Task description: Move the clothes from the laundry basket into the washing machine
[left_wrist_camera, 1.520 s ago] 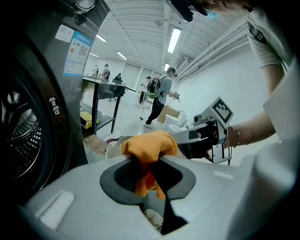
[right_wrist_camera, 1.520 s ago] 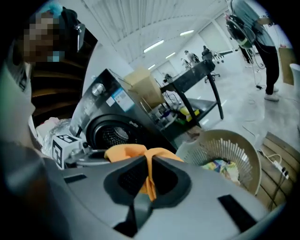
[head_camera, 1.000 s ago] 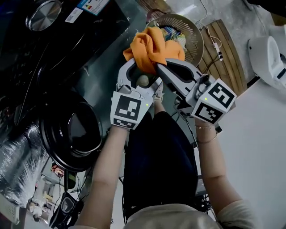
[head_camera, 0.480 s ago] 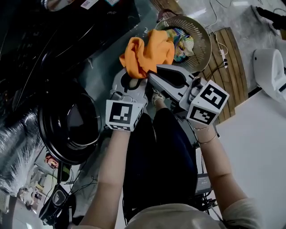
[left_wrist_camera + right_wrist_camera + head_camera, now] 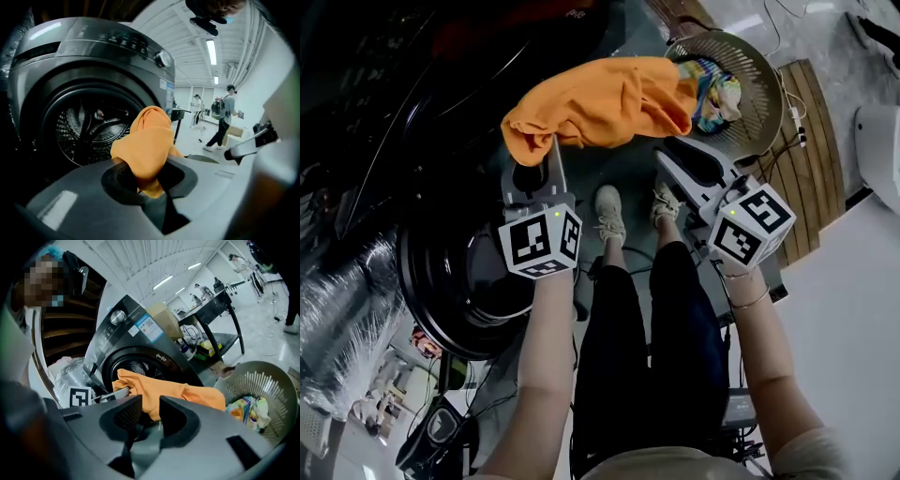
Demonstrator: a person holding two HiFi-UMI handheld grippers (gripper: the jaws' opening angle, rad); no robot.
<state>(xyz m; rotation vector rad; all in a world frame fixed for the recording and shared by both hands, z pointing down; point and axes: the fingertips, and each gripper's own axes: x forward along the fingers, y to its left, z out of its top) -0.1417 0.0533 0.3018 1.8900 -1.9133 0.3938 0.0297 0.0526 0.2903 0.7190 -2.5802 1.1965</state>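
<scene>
Orange cloth [image 5: 600, 98] is clamped by the left hand-held gripper [image 5: 538, 157], while the right hand-held gripper [image 5: 671, 152], jaws just opening, straddles it.

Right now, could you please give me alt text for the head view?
From above, an orange cloth stretches between two hand-held grippers, near the open washing machine door and beside the laundry basket. The left gripper, whose jaws have just been closing, pinches one end; the right gripper, whose jaws have just been opening, has cloth between them.
</scene>
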